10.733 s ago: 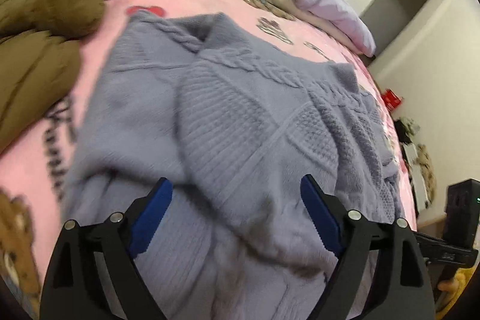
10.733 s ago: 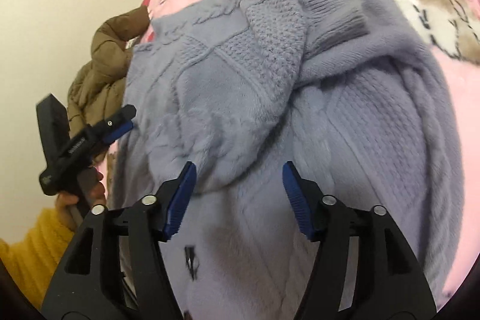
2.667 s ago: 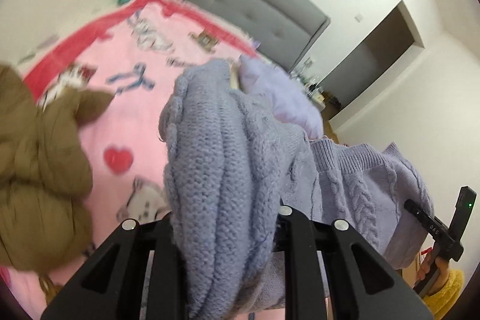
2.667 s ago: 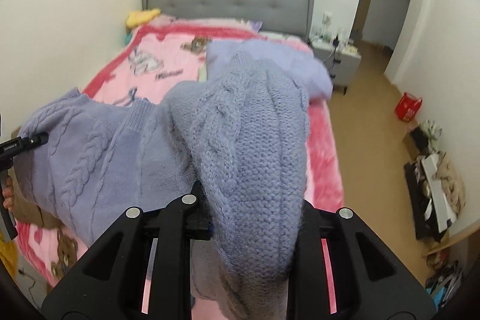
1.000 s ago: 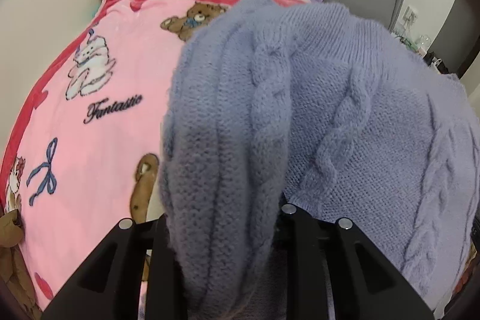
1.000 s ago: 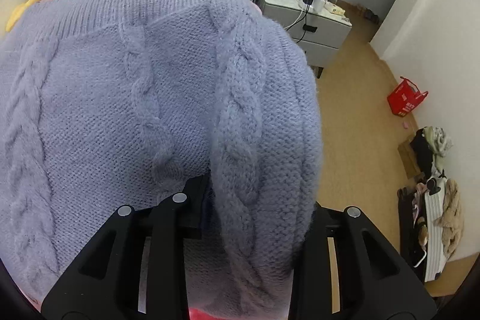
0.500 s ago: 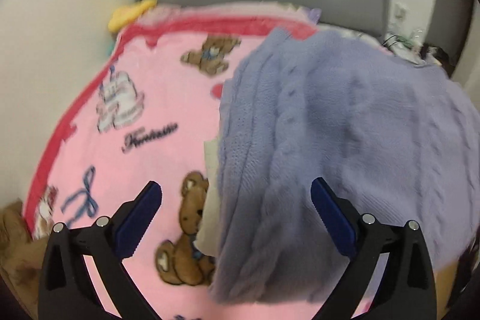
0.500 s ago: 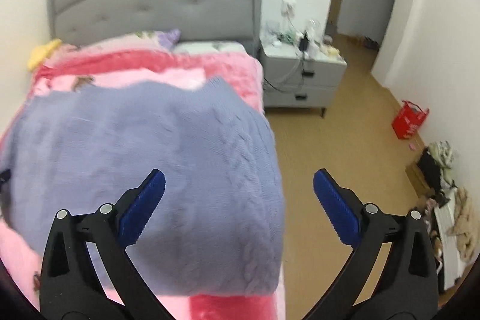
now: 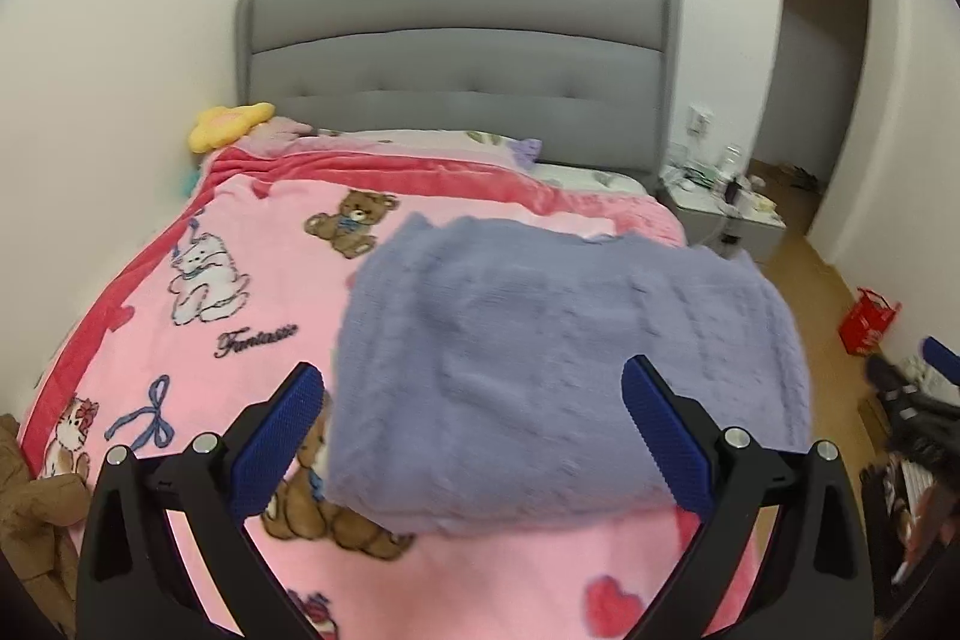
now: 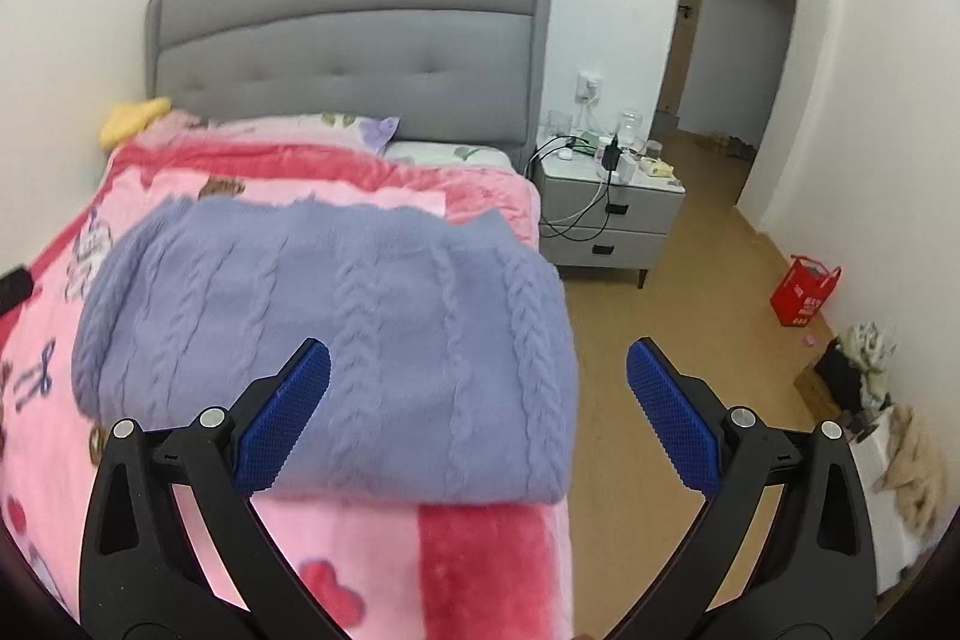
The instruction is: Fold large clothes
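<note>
the lilac cable-knit sweater (image 10: 336, 358) lies folded into a thick rectangle on the pink cartoon blanket (image 9: 228, 304) that covers the bed. in the right wrist view it fills the frame from 9 o'clock to the centre, and its right side reaches the bed's edge beside the wooden floor (image 10: 660, 316). in the left wrist view the same sweater (image 9: 540, 370) sits at centre and runs out toward 3 o'clock, somewhat blurred.

the left gripper (image 9: 474, 430) hangs in front of the sweater with its jaws spread wide and nothing between them; the blue pads (image 9: 282, 436) sit at 7 and 5 o'clock in that view. the right gripper (image 10: 477, 418) is also wide apart and empty, its left pad over the sweater's near part and its right pad over the floor. neither gripper touches the knit.

the grey padded headboard (image 10: 360, 40) stands at 12 o'clock. a yellow plush (image 9: 231, 124) rests at the blanket's far left corner, around 11 o'clock. a grey nightstand (image 10: 606, 214) with cables and small bottles stands just beside the bed at about 1 o'clock, and a red bag (image 10: 804, 289) sits on the floor at 3 o'clock near the wall.
</note>
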A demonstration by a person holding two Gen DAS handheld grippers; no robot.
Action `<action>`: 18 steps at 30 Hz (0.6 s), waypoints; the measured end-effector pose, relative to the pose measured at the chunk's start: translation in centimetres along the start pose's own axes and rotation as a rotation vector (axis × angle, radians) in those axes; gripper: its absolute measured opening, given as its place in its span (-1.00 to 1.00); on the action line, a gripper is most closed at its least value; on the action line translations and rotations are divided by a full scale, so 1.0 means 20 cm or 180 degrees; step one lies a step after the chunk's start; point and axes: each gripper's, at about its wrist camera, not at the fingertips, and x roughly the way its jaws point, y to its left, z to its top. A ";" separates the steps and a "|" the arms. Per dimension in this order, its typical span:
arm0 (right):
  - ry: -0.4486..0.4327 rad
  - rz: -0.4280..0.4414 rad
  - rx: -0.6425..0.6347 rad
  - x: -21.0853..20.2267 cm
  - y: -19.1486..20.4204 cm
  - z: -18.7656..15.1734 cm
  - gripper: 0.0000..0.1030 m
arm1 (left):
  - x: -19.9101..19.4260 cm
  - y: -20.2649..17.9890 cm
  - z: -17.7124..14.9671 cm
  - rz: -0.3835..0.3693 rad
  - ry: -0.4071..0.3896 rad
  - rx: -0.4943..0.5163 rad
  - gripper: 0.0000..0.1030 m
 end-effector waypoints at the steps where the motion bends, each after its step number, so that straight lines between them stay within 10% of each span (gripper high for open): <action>1: -0.0008 -0.0017 -0.0019 -0.03 0.01 0.00 0.85 | -0.02 -0.03 0.00 -0.0029 -0.0012 0.0025 0.90; 18: 0.0055 0.0030 -0.0164 -0.20 0.07 -0.04 0.85 | -0.09 -0.22 -0.12 -0.0163 0.0324 0.0207 0.90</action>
